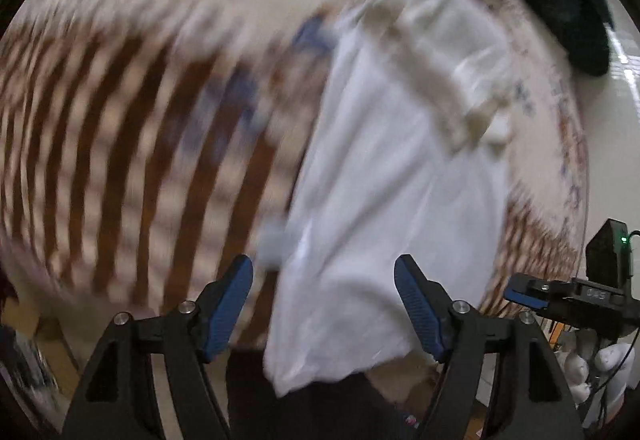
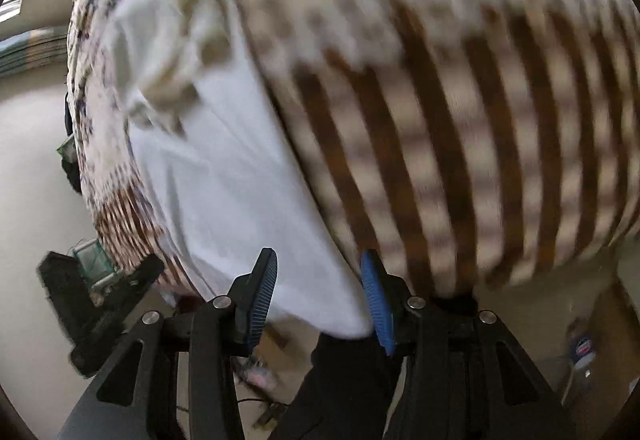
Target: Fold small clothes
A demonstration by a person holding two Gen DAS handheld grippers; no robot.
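A white garment (image 1: 384, 168) lies spread on a table with a brown-striped cloth (image 1: 120, 144), its near hem hanging over the table's front edge. It has a cream folded band (image 1: 436, 80) near its far end. My left gripper (image 1: 324, 304) is open, its blue pads either side of the hem, holding nothing. In the right wrist view the same garment (image 2: 224, 176) lies on the striped cloth (image 2: 460, 128). My right gripper (image 2: 320, 300) is open around the hem's corner, not closed on it. Both views are motion-blurred.
A dark teal cloth (image 1: 568, 0) lies at the table's far right edge. The right gripper's body (image 1: 576, 296) shows at the right of the left wrist view. The left gripper's body (image 2: 100, 304) shows at the left of the right wrist view. Floor clutter lies below.
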